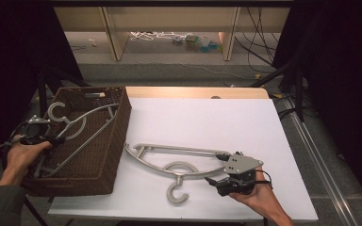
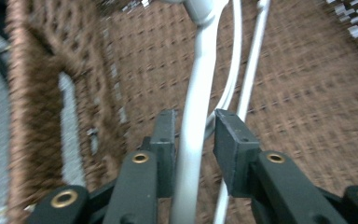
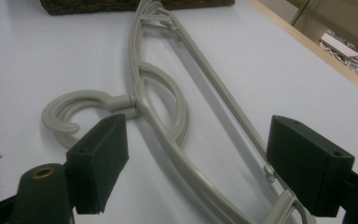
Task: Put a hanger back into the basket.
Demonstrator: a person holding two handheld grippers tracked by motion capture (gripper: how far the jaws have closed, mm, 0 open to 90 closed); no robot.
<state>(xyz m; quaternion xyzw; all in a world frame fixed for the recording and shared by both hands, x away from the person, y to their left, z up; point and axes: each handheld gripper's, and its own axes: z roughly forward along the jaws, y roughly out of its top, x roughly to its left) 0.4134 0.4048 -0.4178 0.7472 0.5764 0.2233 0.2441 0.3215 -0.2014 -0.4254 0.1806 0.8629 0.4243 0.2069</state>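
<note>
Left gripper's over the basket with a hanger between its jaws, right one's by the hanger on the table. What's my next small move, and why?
Probably lift the left gripper clear of the hanger in the basket. That hanger already lies inside the wicker basket, and a gap shows between it and one pad, so it looks released. The right gripper waits open astride the hanger on the table, ready to close next.

Grey plastic hanger (image 3: pixel 168 126) lies flat on white table (image 3: pixel 51 56). Right gripper (image 3: pixel 196 163) jaws stand wide apart, straddling its end; wicker basket (image 3: pixel 121 5) beyond.
</note>
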